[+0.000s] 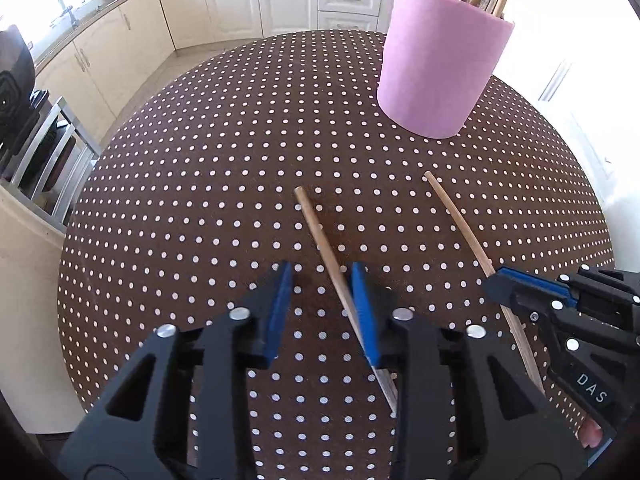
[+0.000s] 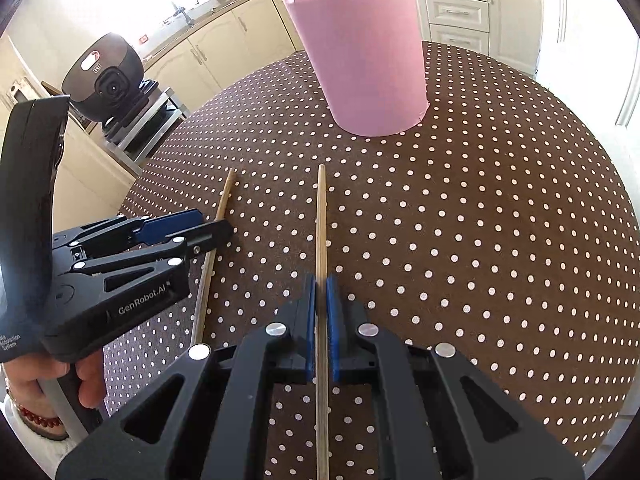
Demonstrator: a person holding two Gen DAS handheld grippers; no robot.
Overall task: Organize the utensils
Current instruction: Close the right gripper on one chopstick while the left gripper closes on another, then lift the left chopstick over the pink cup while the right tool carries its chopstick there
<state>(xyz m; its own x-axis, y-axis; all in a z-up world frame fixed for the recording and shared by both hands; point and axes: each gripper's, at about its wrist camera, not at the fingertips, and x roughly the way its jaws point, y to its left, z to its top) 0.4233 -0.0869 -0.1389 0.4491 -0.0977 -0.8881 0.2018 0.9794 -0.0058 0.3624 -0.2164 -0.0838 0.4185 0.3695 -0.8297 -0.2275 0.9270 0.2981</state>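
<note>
Two wooden chopsticks lie side by side on the brown polka-dot table (image 1: 200,200). My left gripper (image 1: 322,280) is open, low over the table, its jaws on either side of the left chopstick (image 1: 320,228), which rests against the right pad. My right gripper (image 2: 321,292) is shut on the right chopstick (image 2: 321,220), which points toward the pink holder (image 2: 360,60). The holder stands upright at the far side with several wooden sticks in it. In the left wrist view the right gripper (image 1: 494,280) and its chopstick (image 1: 460,220) are at the right, below the holder (image 1: 436,68).
A black appliance (image 2: 104,76) sits on a metal rack (image 2: 148,124) left of the table. Cream kitchen cabinets (image 1: 240,4) run along the back. The table (image 2: 500,220) edge curves away on all sides.
</note>
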